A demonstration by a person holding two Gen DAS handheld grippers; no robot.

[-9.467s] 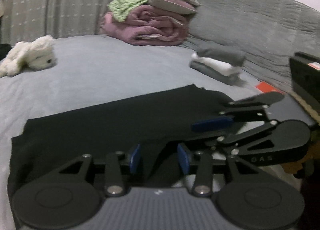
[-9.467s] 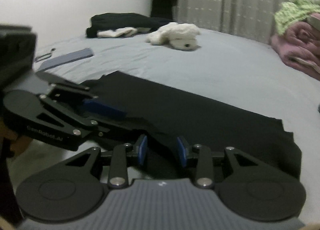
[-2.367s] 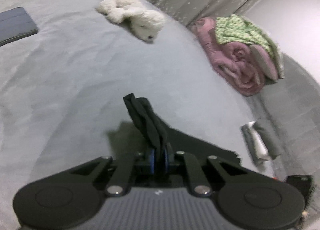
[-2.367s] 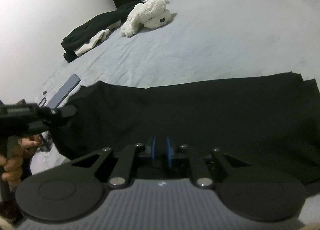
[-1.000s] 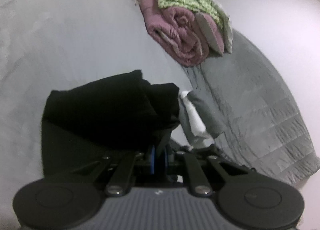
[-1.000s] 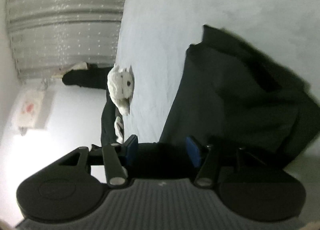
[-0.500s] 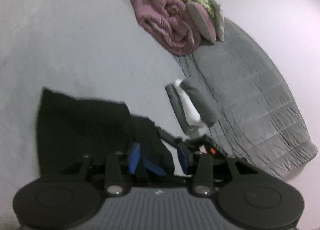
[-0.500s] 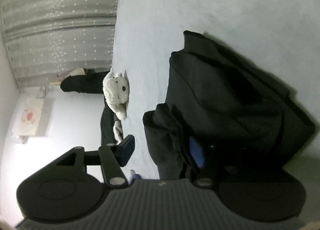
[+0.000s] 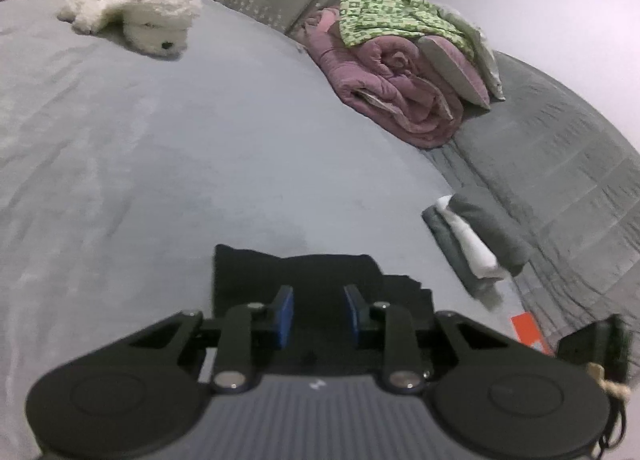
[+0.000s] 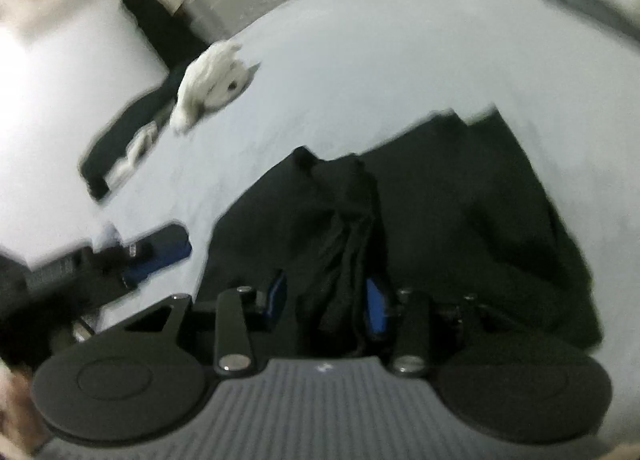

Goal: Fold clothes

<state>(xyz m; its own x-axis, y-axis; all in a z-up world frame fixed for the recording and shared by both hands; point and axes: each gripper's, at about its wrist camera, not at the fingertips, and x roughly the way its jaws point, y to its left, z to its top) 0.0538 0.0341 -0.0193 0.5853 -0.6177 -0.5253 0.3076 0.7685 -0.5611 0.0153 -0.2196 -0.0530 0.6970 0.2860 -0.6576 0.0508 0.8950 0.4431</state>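
The black garment (image 9: 316, 272) lies folded over on the grey bed sheet (image 9: 168, 163), just beyond my left gripper (image 9: 318, 314), which is open and empty above its near edge. In the blurred right wrist view the same black garment (image 10: 460, 195) is spread and bunched on the sheet. My right gripper (image 10: 326, 298) is open, and a rumpled fold of the cloth stands between its blue pads without being clamped. The left gripper (image 10: 152, 250) shows at the left of that view.
A white plush toy (image 9: 140, 15) lies far back. A pink blanket roll (image 9: 392, 91) with green cloth on top sits at the back right. A small stack of folded grey and white clothes (image 9: 476, 240) lies right of the garment, beside a grey quilt (image 9: 560, 163). Dark clothes (image 10: 132, 131) lie far left.
Both grippers have let go of the black garment and opened. The garment now lies folded on the bed. The left gripper has drawn back; the right wrist view has swung round and blurred.
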